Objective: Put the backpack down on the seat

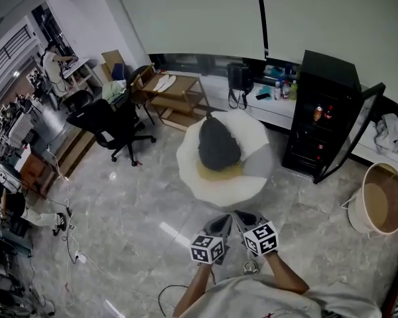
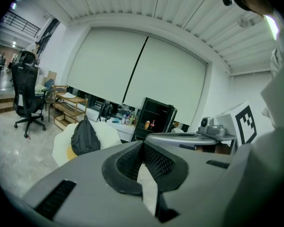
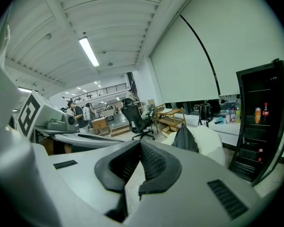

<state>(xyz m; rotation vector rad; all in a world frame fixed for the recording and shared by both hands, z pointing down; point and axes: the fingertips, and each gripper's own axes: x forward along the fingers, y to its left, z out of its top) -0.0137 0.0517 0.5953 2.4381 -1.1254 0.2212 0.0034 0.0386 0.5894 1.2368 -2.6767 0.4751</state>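
A dark grey backpack (image 1: 218,144) stands upright on the white round seat (image 1: 255,138), over a yellow cushion (image 1: 219,172). The backpack (image 2: 85,137) also shows in the left gripper view on the seat (image 2: 108,132), and the backpack (image 3: 185,139) appears in the right gripper view. My left gripper (image 1: 221,226) and right gripper (image 1: 246,220) are side by side near my body, well short of the seat. Both are shut with nothing between the jaws.
A black mini fridge (image 1: 324,114) with its door open stands right of the seat. A round tan basket (image 1: 381,199) is at the far right. A black office chair (image 1: 109,127) and a wooden shelf (image 1: 176,96) stand at left. Cables (image 1: 69,240) lie on the floor.
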